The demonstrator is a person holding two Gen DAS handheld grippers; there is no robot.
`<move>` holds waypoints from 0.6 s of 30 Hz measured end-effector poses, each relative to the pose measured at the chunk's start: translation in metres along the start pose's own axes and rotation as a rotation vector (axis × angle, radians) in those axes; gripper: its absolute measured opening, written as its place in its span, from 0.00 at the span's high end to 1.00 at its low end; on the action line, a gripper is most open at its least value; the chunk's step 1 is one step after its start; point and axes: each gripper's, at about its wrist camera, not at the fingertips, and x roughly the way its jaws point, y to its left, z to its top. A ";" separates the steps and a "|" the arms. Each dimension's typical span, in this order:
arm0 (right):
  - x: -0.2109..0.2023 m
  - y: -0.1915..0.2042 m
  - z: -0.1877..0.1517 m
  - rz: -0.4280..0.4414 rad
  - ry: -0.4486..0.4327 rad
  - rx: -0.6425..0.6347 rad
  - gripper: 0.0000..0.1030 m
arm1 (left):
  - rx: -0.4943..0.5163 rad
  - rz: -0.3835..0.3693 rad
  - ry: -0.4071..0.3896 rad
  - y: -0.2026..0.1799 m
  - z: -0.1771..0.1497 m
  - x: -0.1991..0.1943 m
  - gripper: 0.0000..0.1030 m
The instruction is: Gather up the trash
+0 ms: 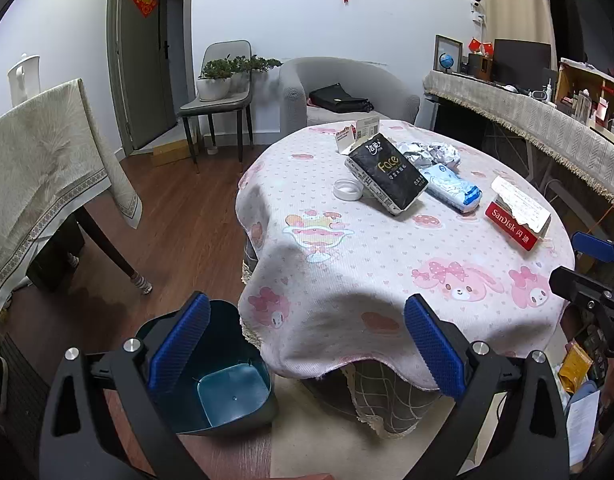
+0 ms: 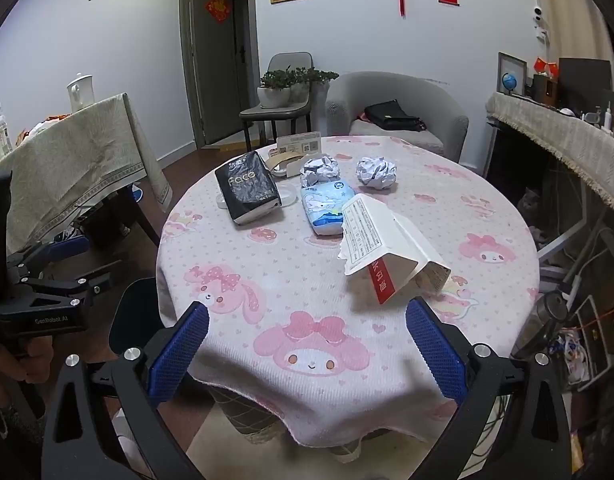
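My right gripper hangs wide open and empty over the near edge of the table; my left gripper is equally wide, holding nothing, above the bin on the floor at near left; the torn box just beyond looks light, stiff, crushable, so I'd pinch its near flap; two paper balls sit farther back, soft, easy anywhere.
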 end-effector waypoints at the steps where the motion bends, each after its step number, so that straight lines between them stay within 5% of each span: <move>1: -0.001 0.000 0.001 0.000 0.000 0.000 0.03 | 0.000 -0.001 0.000 0.000 0.000 0.000 0.03; 18: -0.002 0.000 0.001 -0.002 -0.003 0.005 0.03 | -0.002 -0.003 0.002 0.001 0.001 -0.001 0.03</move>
